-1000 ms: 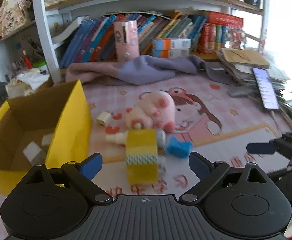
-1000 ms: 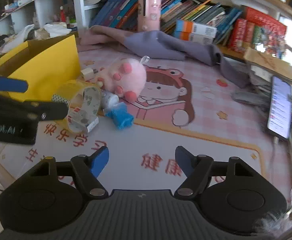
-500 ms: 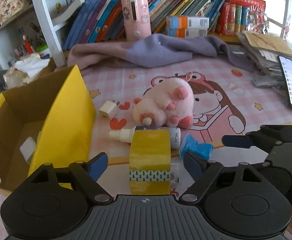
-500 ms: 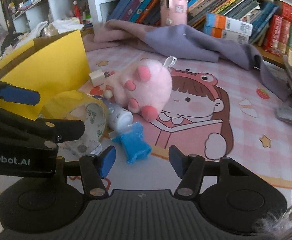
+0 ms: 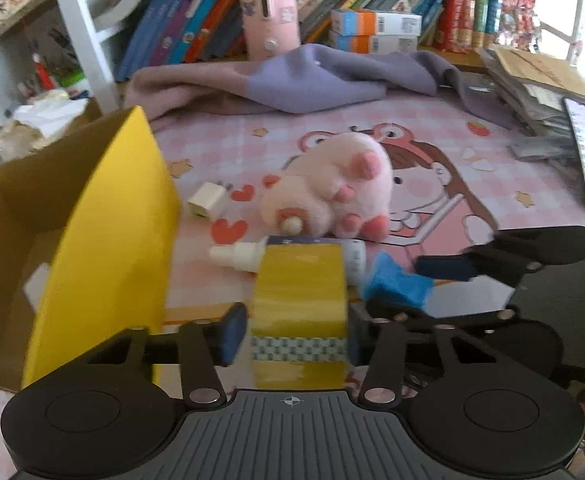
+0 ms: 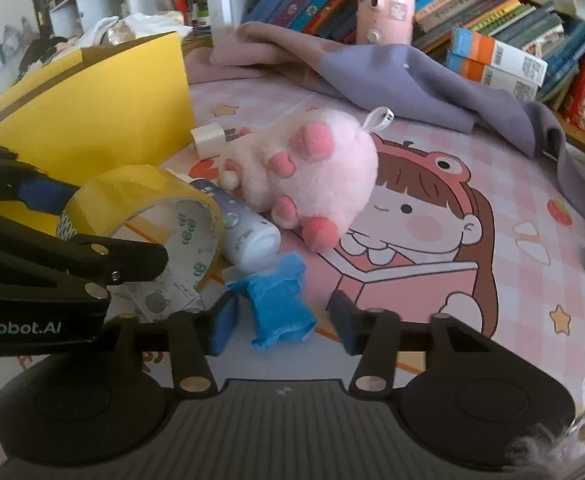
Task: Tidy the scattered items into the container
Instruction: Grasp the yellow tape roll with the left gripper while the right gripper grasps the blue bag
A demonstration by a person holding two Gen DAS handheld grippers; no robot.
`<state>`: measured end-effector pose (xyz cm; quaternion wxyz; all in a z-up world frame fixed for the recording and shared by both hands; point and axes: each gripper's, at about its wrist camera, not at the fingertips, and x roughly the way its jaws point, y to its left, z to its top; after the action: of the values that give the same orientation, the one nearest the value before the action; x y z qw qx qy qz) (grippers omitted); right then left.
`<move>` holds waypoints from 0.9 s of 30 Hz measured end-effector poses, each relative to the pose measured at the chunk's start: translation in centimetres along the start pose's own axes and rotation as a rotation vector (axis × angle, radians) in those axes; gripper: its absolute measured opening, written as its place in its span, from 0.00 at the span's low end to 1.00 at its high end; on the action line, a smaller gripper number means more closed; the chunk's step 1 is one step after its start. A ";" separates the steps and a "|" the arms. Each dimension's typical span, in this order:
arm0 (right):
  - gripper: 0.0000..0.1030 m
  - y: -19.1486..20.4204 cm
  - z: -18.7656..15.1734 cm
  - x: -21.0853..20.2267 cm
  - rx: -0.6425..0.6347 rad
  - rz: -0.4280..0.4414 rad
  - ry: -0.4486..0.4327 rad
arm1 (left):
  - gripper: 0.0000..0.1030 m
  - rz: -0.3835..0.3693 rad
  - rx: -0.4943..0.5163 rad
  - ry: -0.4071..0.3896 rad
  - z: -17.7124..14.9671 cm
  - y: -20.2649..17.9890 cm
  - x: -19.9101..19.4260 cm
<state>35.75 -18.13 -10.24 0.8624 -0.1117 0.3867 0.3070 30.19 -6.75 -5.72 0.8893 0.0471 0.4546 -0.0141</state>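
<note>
Yellow cardboard box [image 5: 104, 240] stands open at the mat's left edge, its inside mostly free. Beside it the fluffy pink plush [image 6: 312, 172] lies near a smooth white bottle [image 6: 248, 236]. The left gripper [image 5: 292, 336] is clamped on the glossy yellow tape roll [image 5: 298, 300]. The right gripper [image 6: 280, 322] is closing around the crumpled blue piece [image 6: 276, 304], pads not yet pressing

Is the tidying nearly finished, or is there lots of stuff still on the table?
Only just started. The yellow box shows just white scraps I cannot identify. In hand: the left claw is shut on the yellow tape roll, and the right claw is closing around the blue cloth piece. Still out: the pink plush toy, white bottle and white charger plug.
</note>
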 end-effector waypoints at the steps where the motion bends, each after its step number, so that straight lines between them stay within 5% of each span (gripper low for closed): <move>1: 0.27 0.1 0.0 0.0 -0.006 0.002 0.000 | 0.39 -0.005 0.001 0.002 0.0 0.0 -0.1; 11: 0.26 -0.1 -0.7 -2.5 0.006 0.001 -0.029 | 0.38 -0.081 -0.123 -0.002 0.2 1.2 -1.9; 15: 0.26 -0.6 -1.3 -3.8 0.046 0.010 -0.025 | 0.38 -0.246 -0.346 0.007 0.2 3.0 -2.3; 22: 0.25 -1.8 -2.5 -6.4 0.109 -0.022 -0.030 | 0.38 -0.354 -0.570 0.042 -1.6 4.3 -1.0; 27: 0.25 -2.1 -3.2 -7.5 0.115 -0.043 -0.027 | 0.38 -0.356 -0.511 0.012 -1.1 3.0 -1.8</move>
<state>31.30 -24.46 -7.01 0.8789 -0.0662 0.3895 0.2672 28.39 -3.65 -4.69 0.8531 -0.2584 0.4499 -0.0543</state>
